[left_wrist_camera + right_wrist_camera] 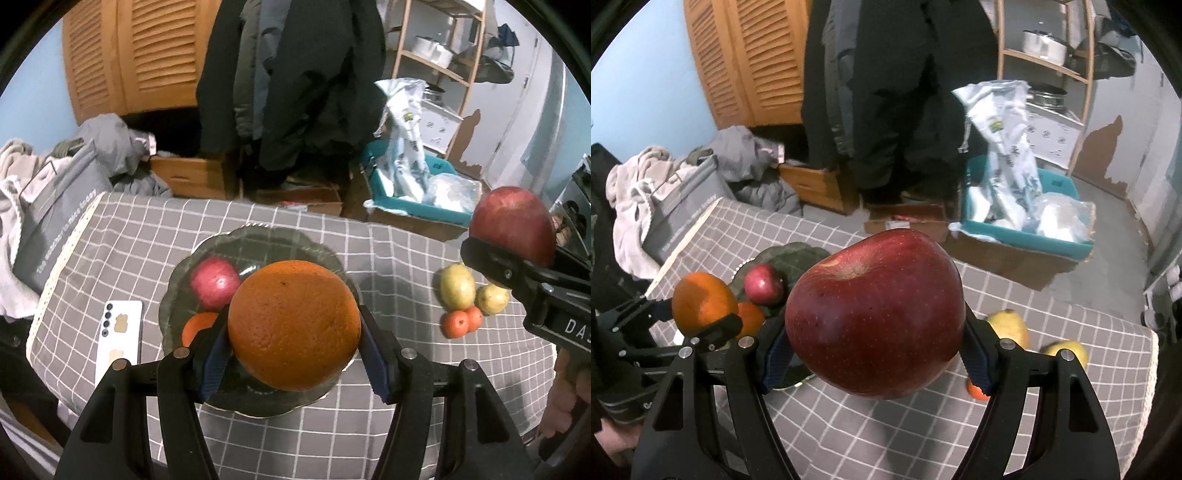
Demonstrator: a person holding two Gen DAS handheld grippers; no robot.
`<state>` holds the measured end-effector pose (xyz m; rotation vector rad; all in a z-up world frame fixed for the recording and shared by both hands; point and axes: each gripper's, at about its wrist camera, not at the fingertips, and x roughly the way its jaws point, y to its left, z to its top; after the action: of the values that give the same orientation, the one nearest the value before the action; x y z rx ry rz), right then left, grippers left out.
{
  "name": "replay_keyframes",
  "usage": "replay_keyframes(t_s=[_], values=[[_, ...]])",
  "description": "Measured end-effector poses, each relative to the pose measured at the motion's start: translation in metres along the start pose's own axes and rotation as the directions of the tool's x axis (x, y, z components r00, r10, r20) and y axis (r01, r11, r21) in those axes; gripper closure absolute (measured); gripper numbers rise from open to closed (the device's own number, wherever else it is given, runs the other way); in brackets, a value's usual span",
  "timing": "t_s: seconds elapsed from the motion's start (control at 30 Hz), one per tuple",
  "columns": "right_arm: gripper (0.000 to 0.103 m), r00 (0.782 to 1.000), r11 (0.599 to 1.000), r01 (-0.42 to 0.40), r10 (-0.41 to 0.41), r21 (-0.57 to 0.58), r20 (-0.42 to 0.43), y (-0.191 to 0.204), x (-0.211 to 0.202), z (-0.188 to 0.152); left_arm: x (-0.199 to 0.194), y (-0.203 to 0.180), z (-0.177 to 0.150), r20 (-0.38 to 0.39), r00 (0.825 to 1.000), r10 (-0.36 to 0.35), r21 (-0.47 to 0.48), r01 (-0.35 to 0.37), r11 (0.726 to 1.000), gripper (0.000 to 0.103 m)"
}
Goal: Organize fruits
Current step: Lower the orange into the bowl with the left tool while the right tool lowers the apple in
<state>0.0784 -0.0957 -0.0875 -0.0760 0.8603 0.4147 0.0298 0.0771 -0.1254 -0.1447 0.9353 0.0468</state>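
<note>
My left gripper is shut on a large orange and holds it above the dark glass plate. The plate holds a small red apple and a small orange. My right gripper is shut on a big red apple, held above the table to the right of the plate; it shows in the left wrist view too. Two yellow pears and two tangerines lie on the cloth at the right.
A white phone lies left of the plate on the grey checked tablecloth. Beyond the table's far edge are a teal bin with bags, cardboard boxes, hanging coats and a clothes pile at the left.
</note>
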Motion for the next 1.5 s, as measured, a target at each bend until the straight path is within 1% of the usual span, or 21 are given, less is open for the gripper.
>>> replay_keyframes(t_s=[0.23, 0.37, 0.53, 0.67, 1.0, 1.17, 1.3, 1.37, 1.43, 1.47, 1.5], values=[[0.026, 0.999, 0.999, -0.023, 0.022, -0.024, -0.039, 0.021, 0.029, 0.001, 0.024, 0.017, -0.009, -0.057, 0.998, 0.031, -0.026, -0.032, 0.999, 0.038], [0.026, 0.997, 0.999, -0.035, 0.033, -0.03, -0.073, 0.029, 0.047, -0.001, 0.041, 0.027, -0.016, -0.101, 0.994, 0.033, -0.046, -0.038, 0.998, 0.038], [0.026, 0.992, 0.998, -0.05, 0.045, -0.036, -0.12, 0.036, 0.071, -0.007, 0.063, 0.037, -0.027, -0.164, 0.986, 0.024, -0.083, -0.038, 0.996, 0.038], [0.026, 0.987, 0.998, -0.06, 0.054, -0.033, -0.154, 0.04, 0.086, -0.014, 0.077, 0.04, -0.034, -0.203, 0.979, 0.024, -0.092, -0.043, 0.995, 0.038], [0.026, 0.977, 0.996, -0.08, 0.073, -0.026, -0.199, 0.046, 0.108, -0.022, 0.094, 0.044, -0.042, -0.26, 0.965, 0.037, -0.099, -0.064, 0.993, 0.038], [0.026, 0.975, 0.996, -0.086, 0.082, -0.012, -0.206, 0.045, 0.112, -0.022, 0.102, 0.05, -0.045, -0.301, 0.953, 0.031, -0.124, -0.072, 0.99, 0.038], [0.026, 0.974, 0.996, -0.091, 0.089, -0.003, -0.206, 0.045, 0.113, -0.021, 0.106, 0.05, -0.049, -0.319, 0.947, 0.032, -0.121, -0.074, 0.99, 0.038], [0.026, 0.974, 0.996, -0.094, 0.092, -0.001, -0.206, 0.045, 0.113, -0.021, 0.105, 0.048, -0.05, -0.311, 0.95, 0.033, -0.118, -0.073, 0.99, 0.035], [0.026, 0.974, 0.995, -0.095, 0.093, 0.0, -0.205, 0.045, 0.114, -0.021, 0.098, 0.046, -0.047, -0.275, 0.961, 0.043, -0.112, -0.076, 0.991, 0.016], [0.026, 0.974, 0.995, -0.096, 0.094, 0.0, -0.205, 0.045, 0.114, -0.021, 0.094, 0.045, -0.044, -0.25, 0.967, 0.05, -0.107, -0.079, 0.991, 0.014], [0.026, 0.974, 0.995, -0.096, 0.094, 0.001, -0.205, 0.045, 0.114, -0.02, 0.092, 0.046, -0.042, -0.24, 0.969, 0.053, -0.105, -0.08, 0.991, 0.013]])
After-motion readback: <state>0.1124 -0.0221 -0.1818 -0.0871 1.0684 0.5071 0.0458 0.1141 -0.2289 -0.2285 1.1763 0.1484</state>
